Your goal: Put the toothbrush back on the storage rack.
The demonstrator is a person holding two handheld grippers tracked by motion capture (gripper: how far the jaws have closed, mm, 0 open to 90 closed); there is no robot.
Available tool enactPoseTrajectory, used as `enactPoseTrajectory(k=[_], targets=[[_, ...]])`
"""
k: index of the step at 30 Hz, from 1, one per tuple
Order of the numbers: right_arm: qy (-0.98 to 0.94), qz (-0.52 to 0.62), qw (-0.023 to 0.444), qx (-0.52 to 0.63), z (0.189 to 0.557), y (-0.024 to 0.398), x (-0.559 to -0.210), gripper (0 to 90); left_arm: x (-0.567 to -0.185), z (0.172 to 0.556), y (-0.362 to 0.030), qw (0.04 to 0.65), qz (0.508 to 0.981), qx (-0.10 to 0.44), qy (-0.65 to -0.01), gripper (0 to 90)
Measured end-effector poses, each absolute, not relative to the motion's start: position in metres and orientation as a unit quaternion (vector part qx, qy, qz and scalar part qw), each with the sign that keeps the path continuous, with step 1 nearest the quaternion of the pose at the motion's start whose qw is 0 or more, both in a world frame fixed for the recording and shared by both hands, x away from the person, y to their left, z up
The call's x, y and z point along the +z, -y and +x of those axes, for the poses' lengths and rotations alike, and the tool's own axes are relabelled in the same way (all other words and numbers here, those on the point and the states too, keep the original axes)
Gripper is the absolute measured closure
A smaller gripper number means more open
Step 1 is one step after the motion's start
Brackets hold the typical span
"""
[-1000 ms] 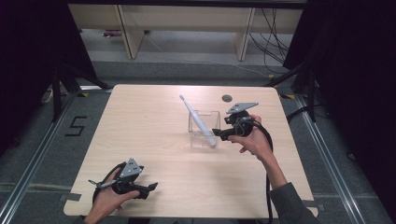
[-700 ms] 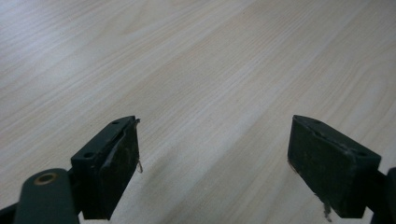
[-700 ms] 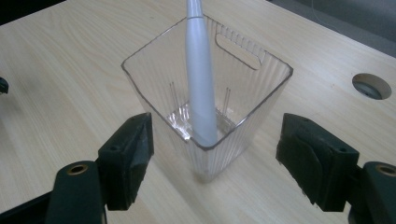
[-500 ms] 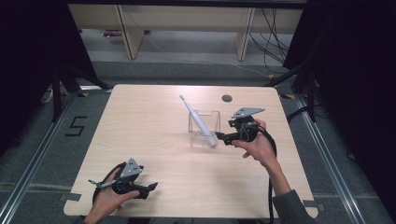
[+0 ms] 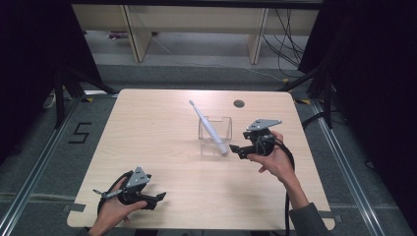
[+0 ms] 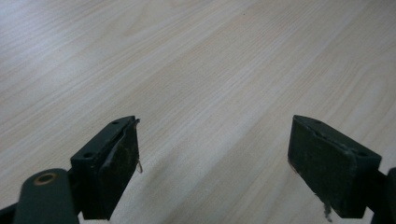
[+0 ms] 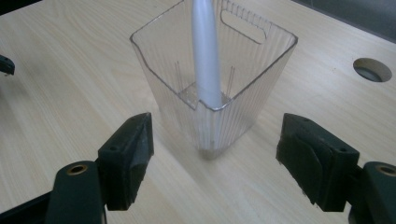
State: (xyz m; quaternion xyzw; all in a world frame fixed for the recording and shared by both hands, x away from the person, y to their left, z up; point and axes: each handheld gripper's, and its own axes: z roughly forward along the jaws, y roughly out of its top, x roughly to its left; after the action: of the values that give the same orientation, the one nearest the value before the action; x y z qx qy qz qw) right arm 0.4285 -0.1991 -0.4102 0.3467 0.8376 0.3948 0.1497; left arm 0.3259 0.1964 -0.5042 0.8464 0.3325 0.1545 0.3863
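Observation:
A clear ribbed plastic container (image 5: 215, 136) (image 7: 233, 88) stands at the middle of the table. A white electric toothbrush (image 5: 209, 127) (image 7: 205, 51) leans in it, head up and tilted to the far left. My right gripper (image 5: 235, 149) (image 7: 215, 135) is just right of the container, pointing at it. Its jaws are open, level with the container's base, and do not touch it. My left gripper (image 5: 156, 200) (image 6: 215, 135) rests near the table's front left, open over bare wood.
A round cable hole (image 5: 239, 103) (image 7: 372, 69) sits in the light wooden table (image 5: 162, 128) behind the container. Wooden shelf legs (image 5: 133, 34) stand on the floor past the far edge. Dark curtains hang on both sides.
The right gripper has drifted a little toward the near edge, staying beside the container. The left gripper and the toothbrush have kept still.

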Motion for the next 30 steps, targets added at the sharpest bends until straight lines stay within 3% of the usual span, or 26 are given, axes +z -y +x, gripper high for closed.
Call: enactPoseTrajectory(k=[13,14,15,17,21,30], targets=[[-0.837,0.344,0.153,0.396,0.413,0.212,-0.423,26.6,-0.504,0.326,-0.196,0.389,0.844,0.156,-0.334,16.0],[-0.835,0.364,0.134,0.391,0.408,0.212,-0.423,25.9,-0.504,0.326,-0.197,0.388,0.846,0.157,-0.332,16.0],[-0.839,0.343,0.153,0.395,0.410,0.215,-0.426,25.6,-0.504,0.326,-0.197,0.386,0.846,0.159,-0.331,16.0],[-0.834,0.364,0.137,0.391,0.404,0.217,-0.429,25.2,-0.504,0.325,-0.195,0.393,0.841,0.155,-0.337,16.0],[-0.833,0.354,0.156,0.394,0.401,0.224,-0.434,22.6,-0.504,0.326,-0.196,0.386,0.846,0.157,-0.332,15.9],[-0.822,0.371,0.151,0.405,0.390,0.233,-0.445,16.7,-0.505,0.325,-0.195,0.396,0.840,0.157,-0.336,15.6]])
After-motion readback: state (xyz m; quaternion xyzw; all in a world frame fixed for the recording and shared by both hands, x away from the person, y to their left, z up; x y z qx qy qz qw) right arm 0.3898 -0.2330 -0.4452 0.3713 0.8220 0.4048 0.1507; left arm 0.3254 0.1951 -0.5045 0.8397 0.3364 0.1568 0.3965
